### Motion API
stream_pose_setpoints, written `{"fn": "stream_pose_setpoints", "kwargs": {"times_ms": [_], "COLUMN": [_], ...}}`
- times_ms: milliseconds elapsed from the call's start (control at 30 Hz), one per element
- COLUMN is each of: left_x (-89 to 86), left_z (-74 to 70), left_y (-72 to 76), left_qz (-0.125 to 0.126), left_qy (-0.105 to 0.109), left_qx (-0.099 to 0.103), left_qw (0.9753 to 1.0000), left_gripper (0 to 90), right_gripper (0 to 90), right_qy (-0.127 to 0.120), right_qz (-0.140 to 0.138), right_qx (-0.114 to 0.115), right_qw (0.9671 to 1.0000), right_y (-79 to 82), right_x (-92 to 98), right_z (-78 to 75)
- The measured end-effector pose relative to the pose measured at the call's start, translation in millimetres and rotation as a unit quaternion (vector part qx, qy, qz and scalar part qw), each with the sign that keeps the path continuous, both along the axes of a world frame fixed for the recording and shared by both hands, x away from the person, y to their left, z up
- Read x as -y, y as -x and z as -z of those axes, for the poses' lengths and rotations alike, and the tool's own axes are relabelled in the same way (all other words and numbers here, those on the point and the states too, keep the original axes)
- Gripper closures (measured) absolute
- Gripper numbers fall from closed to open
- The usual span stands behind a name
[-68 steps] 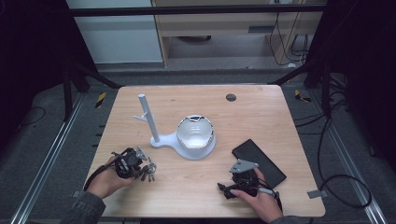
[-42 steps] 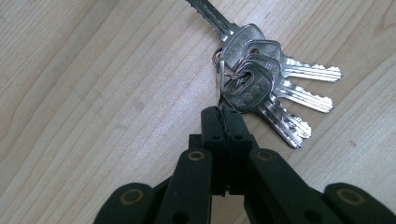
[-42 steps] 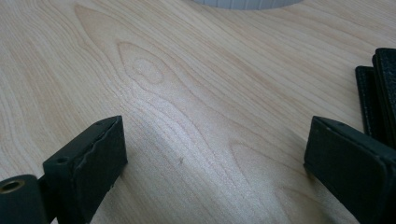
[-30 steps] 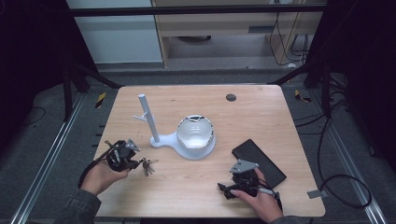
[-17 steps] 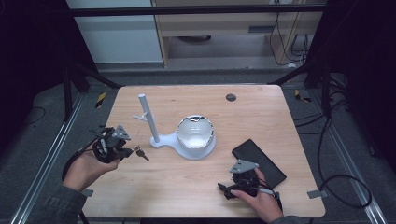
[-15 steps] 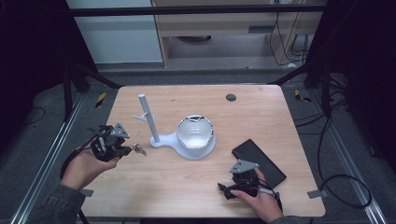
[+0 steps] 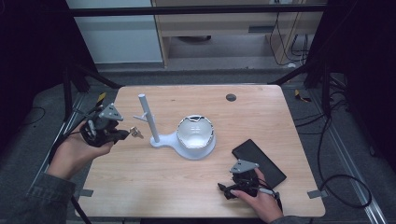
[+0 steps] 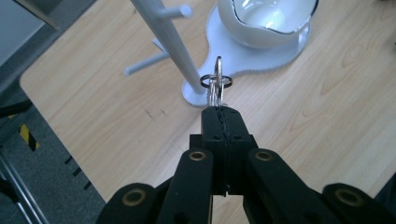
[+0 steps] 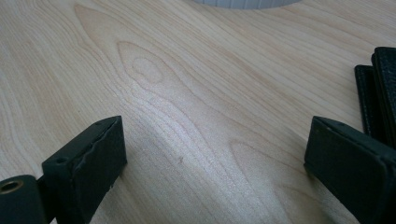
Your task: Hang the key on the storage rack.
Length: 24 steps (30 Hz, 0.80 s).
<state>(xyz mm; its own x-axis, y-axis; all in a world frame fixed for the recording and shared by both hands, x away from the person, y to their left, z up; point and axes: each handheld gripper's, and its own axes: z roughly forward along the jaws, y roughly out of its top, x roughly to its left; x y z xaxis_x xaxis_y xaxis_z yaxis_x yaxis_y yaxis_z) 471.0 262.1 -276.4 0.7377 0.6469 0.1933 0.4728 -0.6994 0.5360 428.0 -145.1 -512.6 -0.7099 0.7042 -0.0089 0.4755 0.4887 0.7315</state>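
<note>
One key (image 8: 218, 86) edge-on in your left gripper (image 8: 219, 111), clamped; bow hidden, blade toward the stand (image 8: 180, 51) (ring (image 8: 215, 81) visible); right gripper (image 9: 212, 154) jaws wide apart

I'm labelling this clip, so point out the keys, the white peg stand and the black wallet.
keys (image 8: 216, 83), left gripper view, on the ring.
white peg stand (image 7: 148, 119), high view, on the upright post.
black wallet (image 7: 261, 159), high view, on its flat top.
</note>
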Motion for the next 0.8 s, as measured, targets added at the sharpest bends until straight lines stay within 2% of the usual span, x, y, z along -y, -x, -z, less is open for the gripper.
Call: {"fn": "stream_pose_setpoints", "kwargs": {"times_ms": [233, 800], "left_x": [7.1, 12.7], "left_z": [-12.9, -21.0], "left_y": [-12.8, -25.0], "left_qz": [-0.001, -0.007], "left_qy": [-0.007, -0.006], "left_qx": [0.004, 0.006], "left_qw": [1.0, 0.9999], "left_gripper": [89.9, 89.9], "right_gripper": [5.5, 5.5], "right_qy": [0.001, 0.001], "right_qz": [0.0, 0.0], "right_qx": [0.0, 0.0], "right_qw": [1.0, 1.0], "right_y": [-0.1, 0.0], "right_x": [0.0, 0.0], "right_z": [0.2, 0.2]}}
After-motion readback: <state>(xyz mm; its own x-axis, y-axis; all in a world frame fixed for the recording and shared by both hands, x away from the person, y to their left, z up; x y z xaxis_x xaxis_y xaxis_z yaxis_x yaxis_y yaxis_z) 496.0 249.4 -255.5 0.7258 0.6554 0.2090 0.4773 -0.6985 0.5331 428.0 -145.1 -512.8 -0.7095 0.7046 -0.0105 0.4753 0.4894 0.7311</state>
